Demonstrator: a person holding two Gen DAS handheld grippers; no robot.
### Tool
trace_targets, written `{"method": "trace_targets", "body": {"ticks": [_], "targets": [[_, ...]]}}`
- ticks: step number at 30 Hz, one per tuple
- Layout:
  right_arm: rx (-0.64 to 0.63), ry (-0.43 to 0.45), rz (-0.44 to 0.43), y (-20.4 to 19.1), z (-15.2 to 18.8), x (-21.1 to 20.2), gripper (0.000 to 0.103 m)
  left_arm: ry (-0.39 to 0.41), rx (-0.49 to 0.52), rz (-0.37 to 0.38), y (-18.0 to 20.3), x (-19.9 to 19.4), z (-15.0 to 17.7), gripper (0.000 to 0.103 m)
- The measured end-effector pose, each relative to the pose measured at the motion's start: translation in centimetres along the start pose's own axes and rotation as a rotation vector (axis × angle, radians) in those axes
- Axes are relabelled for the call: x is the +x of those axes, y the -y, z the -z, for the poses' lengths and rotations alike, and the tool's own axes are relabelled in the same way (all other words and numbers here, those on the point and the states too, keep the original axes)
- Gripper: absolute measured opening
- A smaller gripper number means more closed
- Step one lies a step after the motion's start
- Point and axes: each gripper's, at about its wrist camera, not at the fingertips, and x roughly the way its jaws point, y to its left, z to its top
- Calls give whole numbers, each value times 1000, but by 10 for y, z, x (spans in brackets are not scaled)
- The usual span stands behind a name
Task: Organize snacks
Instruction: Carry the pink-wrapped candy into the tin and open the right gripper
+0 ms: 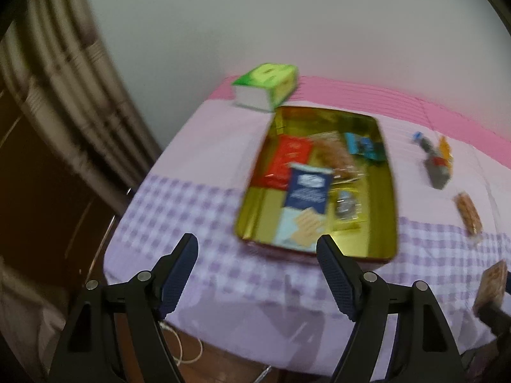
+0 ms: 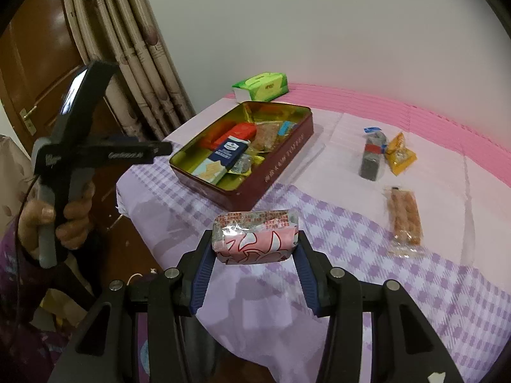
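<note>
A gold-lined tin (image 1: 385, 172) (image 2: 281, 166) holds several snack packs, among them a blue cracker box (image 1: 306, 191) (image 2: 228, 153) and a red box (image 1: 287, 159). My left gripper (image 1: 257, 249) is open and empty, just short of the tin's near edge. My right gripper (image 2: 255, 245) is shut on a pink and white wrapped snack (image 2: 255, 236), held above the tablecloth near the tin. In the left wrist view that snack (image 1: 490, 284) shows at the right edge.
On the checked cloth to the right of the tin lie a dark bar pack (image 2: 372, 156), a yellow packet (image 2: 399, 154) and an orange snack stick pack (image 2: 405, 217). A green tissue pack (image 2: 260, 86) sits behind the tin. Curtain and door stand left.
</note>
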Motion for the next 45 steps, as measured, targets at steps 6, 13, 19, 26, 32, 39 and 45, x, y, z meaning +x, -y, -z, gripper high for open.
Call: {"method": "trace_targets", "body": {"ticks": [6,13,19,26,32,39,45], "targets": [[-54,1,-7,-17,-27,16,45,-4,-61,-16,-19,1,3,77],[-88,-18,-30,-29,-63,52,45,-3,-69,-33,-21,0,2,80],[-88,-57,-32,-30,-81,88,46,-33,-86,-22,-23,8,0,80],[-111,-100,-10,-29,-98,125,46,-62,-81,-15,-20,15,1,80],[-148,-130,15,-32,-109,148,46,-66,-82,-13,-20,16,0,80],[-135,-158,44,-25,-112,170,46,-81,-80,-10,-20,20,1,80],[-135,-158,59,-24,-119,175,46,-90,-79,-4,-20,22,1,80]]}}
